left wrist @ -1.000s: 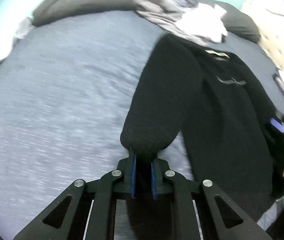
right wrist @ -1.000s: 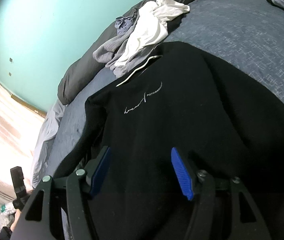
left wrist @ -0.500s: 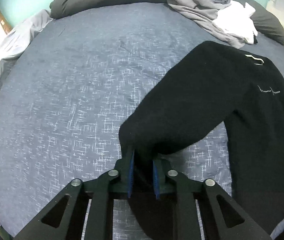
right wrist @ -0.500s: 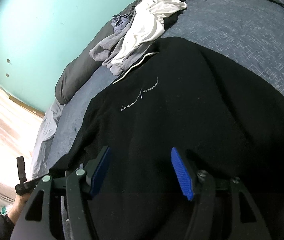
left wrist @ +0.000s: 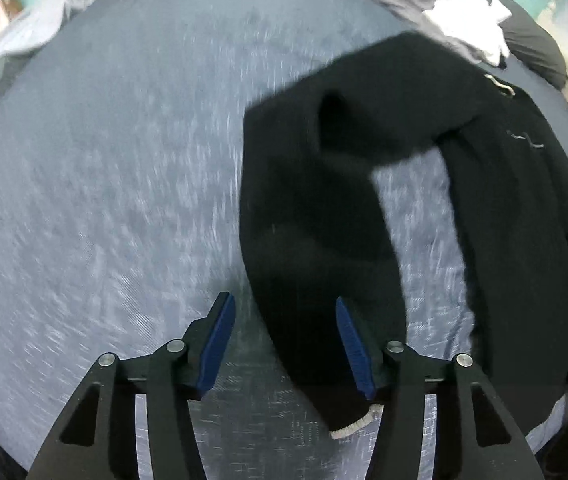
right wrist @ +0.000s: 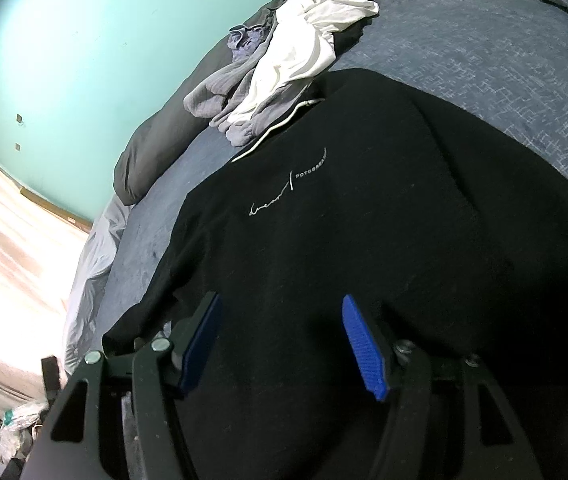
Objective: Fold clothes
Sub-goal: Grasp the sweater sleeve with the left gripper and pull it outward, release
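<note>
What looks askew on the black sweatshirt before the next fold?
The sleeve of the black sweatshirt lies bent, doubling down beside the body with a strip of blue bedspread showing between. Its cuff sits between the left gripper jaws, which are opening, pads clear of it. Unfolded clothes crowd the collar.

A: What's behind?
B: A teal wall (right wrist: 84,40), and a dark pillow (right wrist: 156,148) along the bed's (left wrist: 104,180) far edge.
A: And below the wall?
B: Pale floor (right wrist: 8,232), brightly lit.
</note>
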